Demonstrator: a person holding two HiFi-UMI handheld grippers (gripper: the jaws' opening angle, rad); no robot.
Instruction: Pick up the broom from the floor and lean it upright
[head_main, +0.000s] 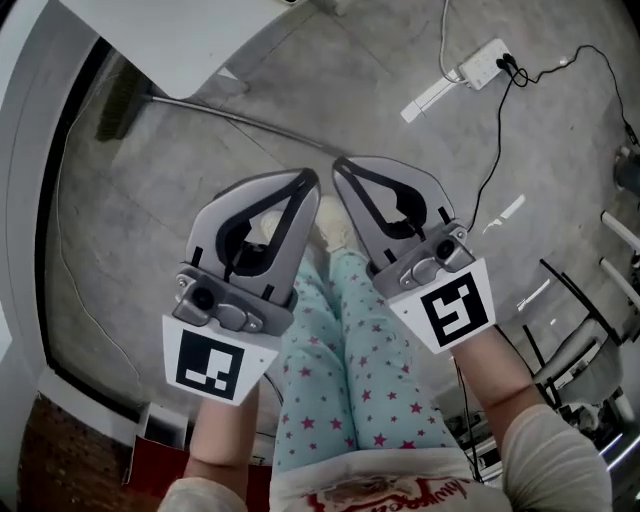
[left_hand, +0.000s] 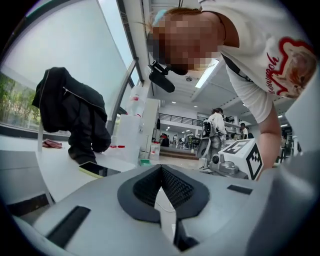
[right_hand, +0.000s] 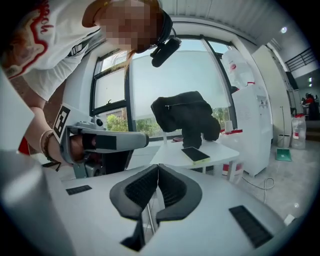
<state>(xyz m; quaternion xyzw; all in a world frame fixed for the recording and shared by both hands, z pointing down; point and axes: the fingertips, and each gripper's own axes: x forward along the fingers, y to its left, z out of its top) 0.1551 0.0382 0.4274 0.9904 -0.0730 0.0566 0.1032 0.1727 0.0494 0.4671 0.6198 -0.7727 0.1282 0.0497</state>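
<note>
The broom lies flat on the grey floor in the head view. Its dark bristle head (head_main: 120, 105) is at the upper left, and its thin handle (head_main: 250, 125) runs right toward my grippers. My left gripper (head_main: 308, 180) and right gripper (head_main: 340, 165) hover side by side above the near end of the handle, both shut and empty. In the left gripper view the left gripper (left_hand: 161, 169) has its pads together with nothing between them. The right gripper (right_hand: 158, 166) looks the same in its own view. Whether either touches the handle I cannot tell.
A white table (head_main: 190, 40) overhangs the broom at the top left; on it lie a black jacket (right_hand: 185, 115) and a phone (right_hand: 195, 154). A power strip (head_main: 480, 65) with cables lies at the upper right. Metal chair frames (head_main: 580, 330) stand at the right.
</note>
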